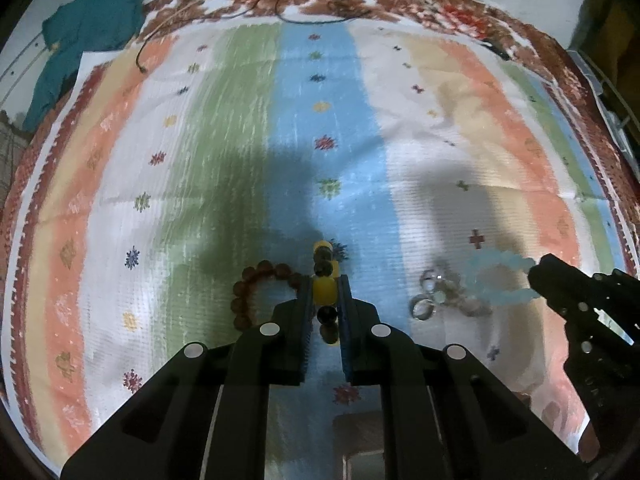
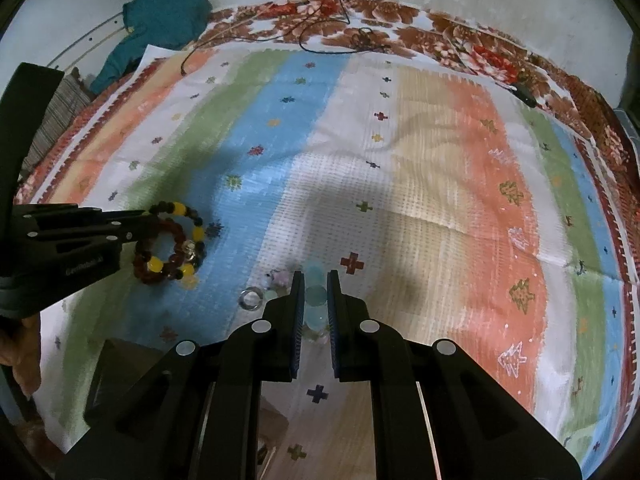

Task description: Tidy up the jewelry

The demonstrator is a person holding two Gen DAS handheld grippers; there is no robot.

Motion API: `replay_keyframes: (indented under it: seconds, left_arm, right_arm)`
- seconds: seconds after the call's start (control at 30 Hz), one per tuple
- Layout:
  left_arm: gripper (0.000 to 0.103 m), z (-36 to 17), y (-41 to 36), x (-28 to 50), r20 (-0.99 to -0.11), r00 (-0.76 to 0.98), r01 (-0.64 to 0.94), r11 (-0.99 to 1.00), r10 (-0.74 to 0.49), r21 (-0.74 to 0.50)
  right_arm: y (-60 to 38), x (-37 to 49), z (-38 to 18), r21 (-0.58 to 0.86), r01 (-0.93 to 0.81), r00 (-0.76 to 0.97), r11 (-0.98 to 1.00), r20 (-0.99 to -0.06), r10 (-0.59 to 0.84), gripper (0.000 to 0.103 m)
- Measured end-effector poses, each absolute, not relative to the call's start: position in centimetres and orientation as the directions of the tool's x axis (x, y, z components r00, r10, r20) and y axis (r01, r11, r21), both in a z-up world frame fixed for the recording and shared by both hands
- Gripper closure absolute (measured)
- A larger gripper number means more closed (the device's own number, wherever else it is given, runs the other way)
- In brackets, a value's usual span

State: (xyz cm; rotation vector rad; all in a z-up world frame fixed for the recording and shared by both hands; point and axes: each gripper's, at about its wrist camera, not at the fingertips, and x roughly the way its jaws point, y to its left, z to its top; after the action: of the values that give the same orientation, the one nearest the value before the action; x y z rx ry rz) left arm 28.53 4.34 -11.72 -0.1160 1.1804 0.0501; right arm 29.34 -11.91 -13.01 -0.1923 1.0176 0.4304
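Note:
My left gripper [image 1: 325, 280] is shut on a bracelet of yellow and dark beads [image 1: 324, 292] and holds it a little above the striped cloth [image 1: 224, 152]. A brown bead bracelet [image 1: 256, 280] lies just left of it. Silver rings [image 1: 426, 306] lie to the right. My right gripper [image 2: 315, 278] is shut on a pale blue bead bracelet [image 2: 316, 296]. The right wrist view shows the left gripper [image 2: 149, 216] with the yellow and dark bracelet [image 2: 198, 233] hanging over the brown one [image 2: 175, 259]. A ring [image 2: 250, 299] lies beside the right gripper's fingers.
A floral blanket [image 1: 460, 16] lies under the cloth at the far edge, with thin cables [image 1: 288, 12] on it. A teal garment [image 1: 84, 24] sits at the far left. A dark box [image 2: 112, 376] stands near the front. A person's hand [image 2: 24, 356] shows at the left.

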Motion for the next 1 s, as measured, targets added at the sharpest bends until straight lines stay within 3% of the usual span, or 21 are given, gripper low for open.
replay_keyframes:
  seconds: [1.0]
  left_arm:
    - [0.092, -4.0, 1.0, 21.4, -0.844, 0.527, -0.008, 0.993, -0.099, -0.121]
  right_arm:
    - [-12.2, 23.3, -8.4, 0.045, -0.451, 0.515, 0.892, -0.803, 0.301, 0.091]
